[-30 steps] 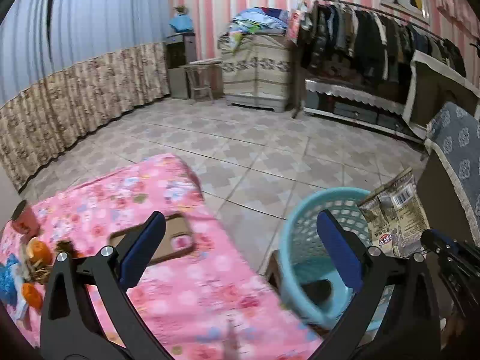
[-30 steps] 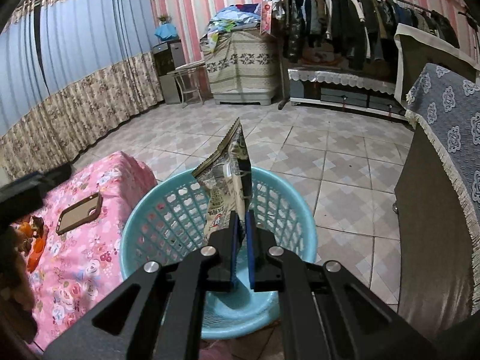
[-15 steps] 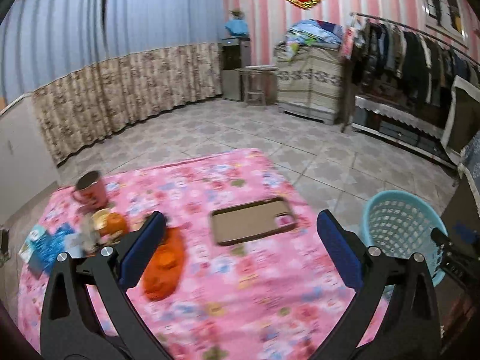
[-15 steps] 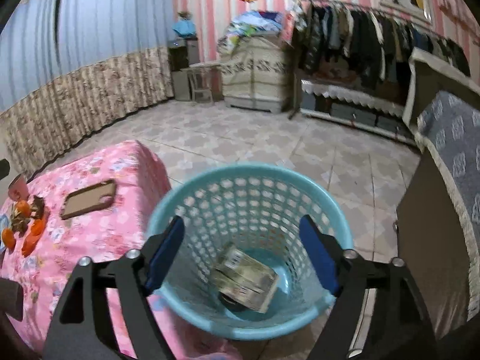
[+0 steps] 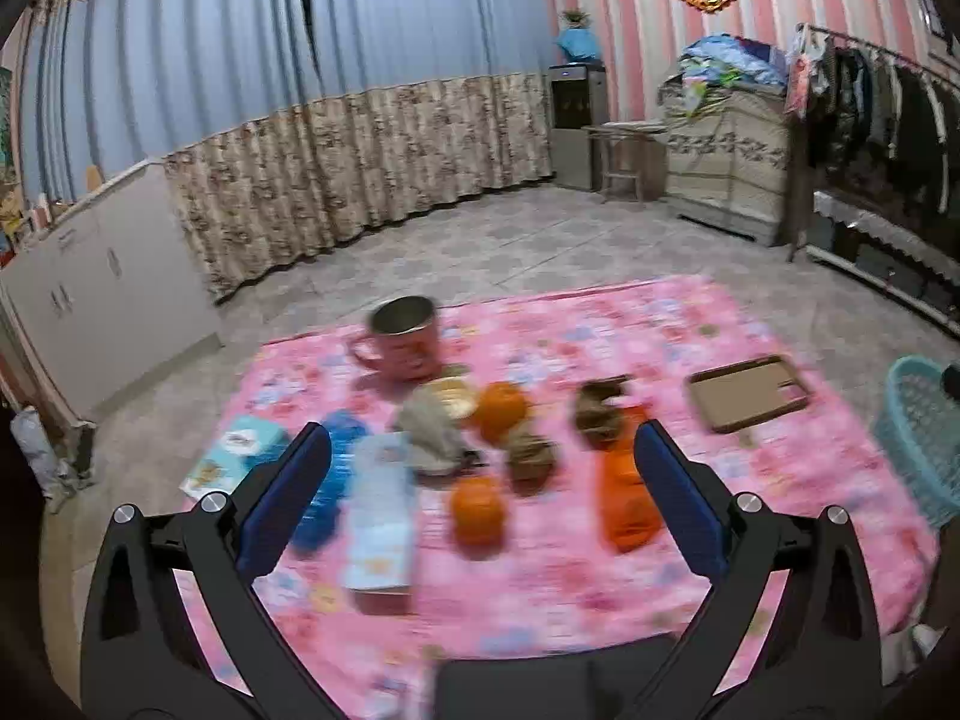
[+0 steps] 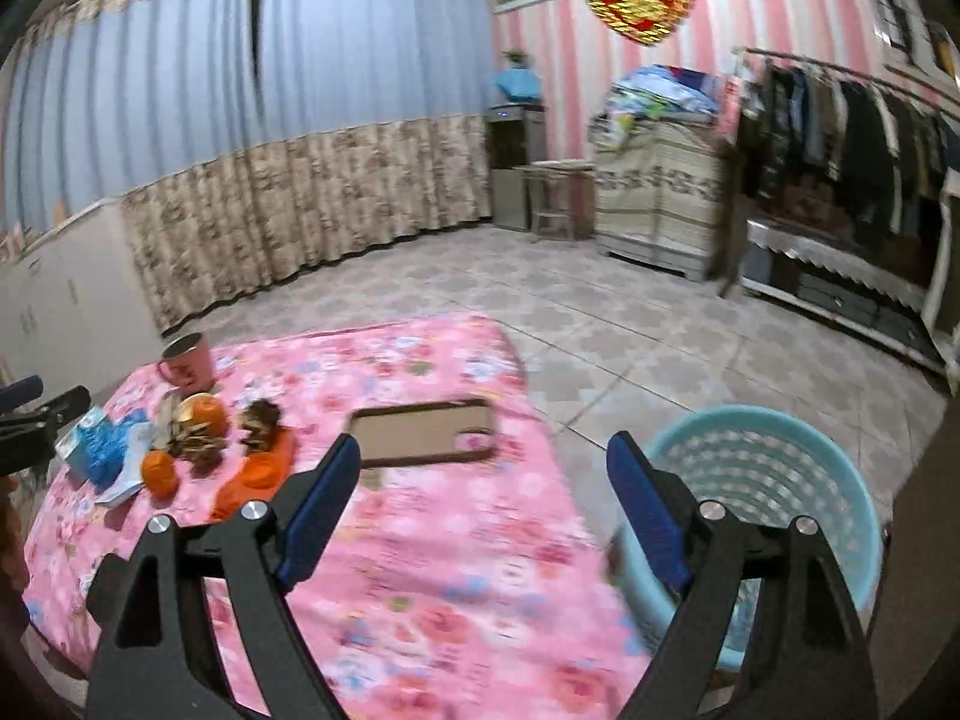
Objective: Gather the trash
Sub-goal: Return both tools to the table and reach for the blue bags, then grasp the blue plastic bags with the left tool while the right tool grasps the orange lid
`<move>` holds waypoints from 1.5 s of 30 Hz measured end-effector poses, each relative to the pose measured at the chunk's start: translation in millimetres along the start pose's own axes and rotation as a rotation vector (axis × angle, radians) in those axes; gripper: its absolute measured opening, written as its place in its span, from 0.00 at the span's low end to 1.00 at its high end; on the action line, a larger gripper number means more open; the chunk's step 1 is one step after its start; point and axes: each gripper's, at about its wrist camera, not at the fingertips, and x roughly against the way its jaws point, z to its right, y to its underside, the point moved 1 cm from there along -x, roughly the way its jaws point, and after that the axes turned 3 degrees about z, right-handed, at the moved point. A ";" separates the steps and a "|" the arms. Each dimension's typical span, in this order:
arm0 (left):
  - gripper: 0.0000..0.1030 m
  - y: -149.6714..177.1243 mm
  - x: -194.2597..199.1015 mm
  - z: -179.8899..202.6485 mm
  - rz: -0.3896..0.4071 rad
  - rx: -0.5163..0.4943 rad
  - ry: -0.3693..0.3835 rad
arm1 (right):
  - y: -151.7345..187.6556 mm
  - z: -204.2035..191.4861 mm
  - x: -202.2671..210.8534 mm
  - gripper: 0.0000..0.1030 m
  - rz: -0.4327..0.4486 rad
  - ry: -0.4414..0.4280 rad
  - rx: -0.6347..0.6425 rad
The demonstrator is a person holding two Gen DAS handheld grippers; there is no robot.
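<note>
Trash lies clustered on the pink floral table (image 5: pixel 576 588): an orange wrapper (image 5: pixel 627 498), a blue wrapper (image 5: pixel 327 480), a pale packet (image 5: pixel 381 516), grey crumpled paper (image 5: pixel 429 432) and brown scraps (image 5: pixel 600 414), with two oranges (image 5: pixel 477 507) among them. My left gripper (image 5: pixel 483 456) hovers open above this cluster, holding nothing. The turquoise basket (image 6: pixel 750 414) stands on the floor beside the table's right end. My right gripper (image 6: pixel 485 450) is open and empty over the table edge, with the basket just to its right. The same trash cluster (image 6: pixel 198 444) shows at the left.
A pink mug (image 5: pixel 402 342) stands behind the trash, a tissue pack (image 5: pixel 240 456) lies left of it, and a brown phone case (image 6: pixel 423 432) lies toward the basket. Tiled floor, curtains, a clothes rack and cabinets surround the table.
The right gripper opened and the snack wrapper dropped into the basket. Both grippers then swung left, from the basket toward the table and its trash cluster.
</note>
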 end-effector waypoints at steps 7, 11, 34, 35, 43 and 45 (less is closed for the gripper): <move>0.95 19.1 -32.1 -63.9 -0.017 0.109 -0.077 | -0.7 -56.5 -31.8 0.80 -0.024 -0.058 0.063; 0.95 33.7 -53.8 -80.3 -0.052 0.111 -0.159 | 0.5 -85.4 -52.5 0.80 -0.040 -0.075 0.111; 0.68 82.7 -146.0 -124.1 -0.253 0.184 -0.093 | 32.2 -123.1 -133.9 0.80 -0.192 -0.143 0.181; 0.57 82.6 -149.8 -123.2 -0.270 0.182 -0.083 | 32.2 -122.3 -135.0 0.80 -0.195 -0.143 0.176; 0.28 75.5 -141.5 -117.4 -0.246 0.180 -0.041 | 38.1 -129.0 -137.3 0.80 -0.193 -0.140 0.206; 0.28 68.2 -133.2 -116.6 -0.218 0.168 -0.056 | 39.5 -131.2 -138.3 0.80 -0.194 -0.143 0.211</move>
